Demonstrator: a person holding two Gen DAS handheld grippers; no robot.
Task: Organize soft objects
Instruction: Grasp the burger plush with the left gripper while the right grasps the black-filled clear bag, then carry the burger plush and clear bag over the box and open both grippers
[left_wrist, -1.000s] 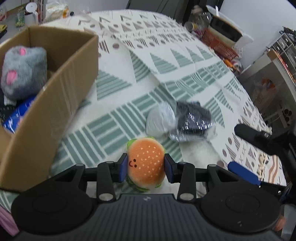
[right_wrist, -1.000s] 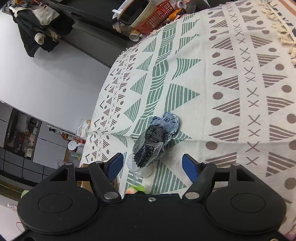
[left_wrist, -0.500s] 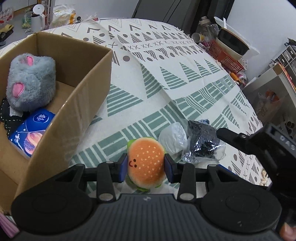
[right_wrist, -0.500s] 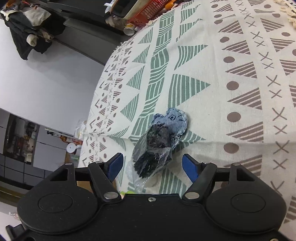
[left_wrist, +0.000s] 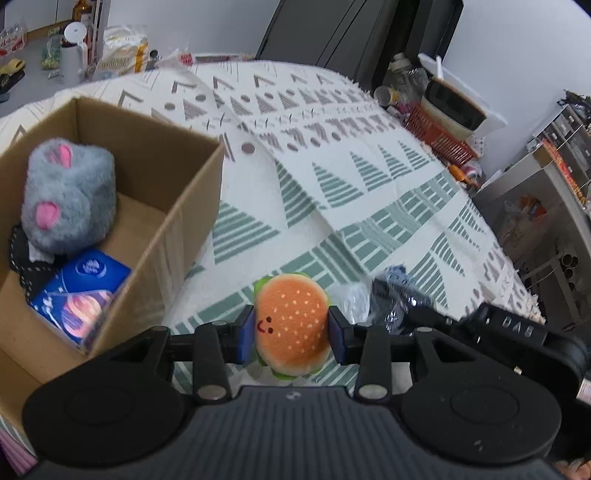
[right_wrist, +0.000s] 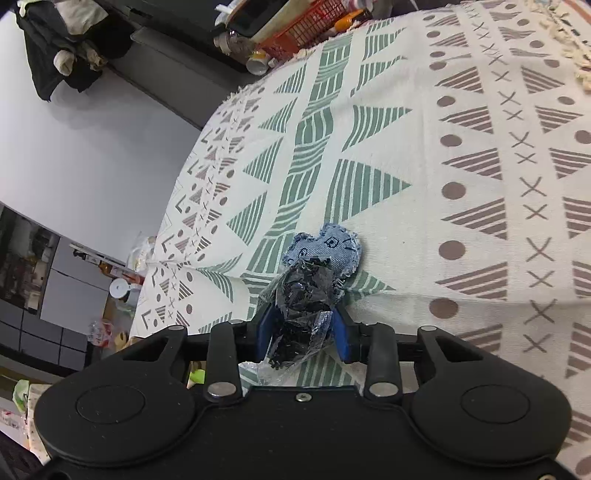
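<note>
My left gripper (left_wrist: 291, 334) is shut on an orange plush burger (left_wrist: 291, 325) with a smiling face, held above the patterned cloth just right of a cardboard box (left_wrist: 177, 221). Inside the box lie a grey plush with pink ears (left_wrist: 66, 199) and a blue packet (left_wrist: 79, 291). My right gripper (right_wrist: 303, 338) is shut on a clear bag of black material (right_wrist: 299, 306) resting on the cloth. A denim patch toy (right_wrist: 328, 251) lies just beyond the bag, touching it. In the left wrist view the same bag (left_wrist: 391, 302) shows beside the burger, with the right gripper's body at its right.
The table is covered by a white cloth with green and brown shapes (right_wrist: 443, 147). A red basket (left_wrist: 439, 136) and bottles stand past the far right edge. Bottles and packets (left_wrist: 110, 55) crowd a counter behind the box.
My right gripper moved forward and closed on the bag of black material. My left gripper carried the burger up and toward the box, whose inside now shows more fully.
</note>
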